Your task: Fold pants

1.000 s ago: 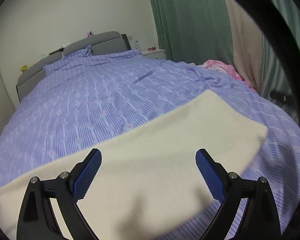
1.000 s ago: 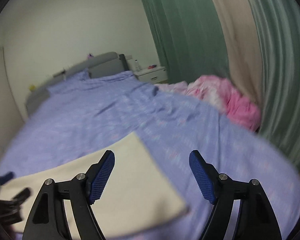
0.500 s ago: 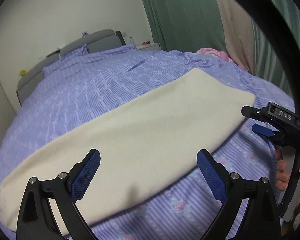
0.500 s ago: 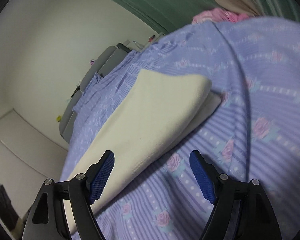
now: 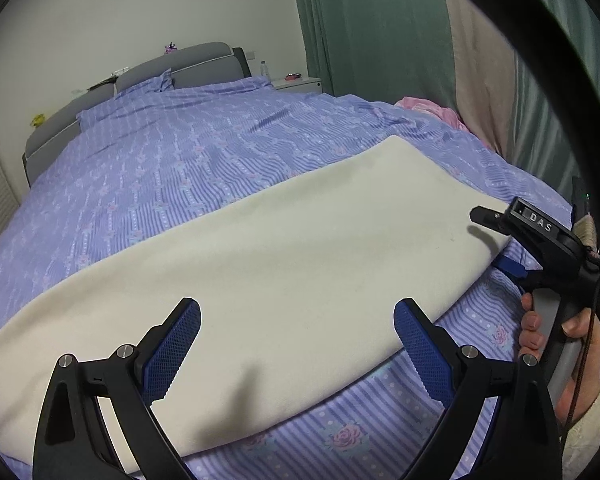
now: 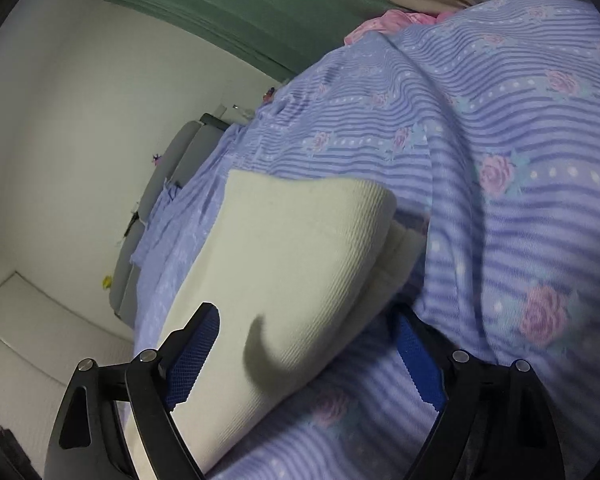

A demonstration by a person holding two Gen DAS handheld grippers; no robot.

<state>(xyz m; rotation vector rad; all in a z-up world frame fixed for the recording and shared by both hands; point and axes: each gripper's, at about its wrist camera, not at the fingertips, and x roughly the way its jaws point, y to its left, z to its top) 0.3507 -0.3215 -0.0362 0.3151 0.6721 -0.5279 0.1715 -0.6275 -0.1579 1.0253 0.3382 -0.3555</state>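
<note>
The right hand-held gripper (image 6: 304, 352), its jaws just opening wide, straddles the end edge of the cream ribbed pants (image 5: 260, 280). The left hand-held gripper (image 5: 296, 352) gapes over their long edge. Striped floral bed (image 5: 180, 160) lies clear beyond.

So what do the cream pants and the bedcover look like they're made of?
Cream pants: probably a soft, thick knit, matte; fine ribbing shows in the right wrist view and the folded edge looks plump.
Bedcover: likely thin woven cotton, matte, printed with stripes and roses; it creases sharply.
</note>
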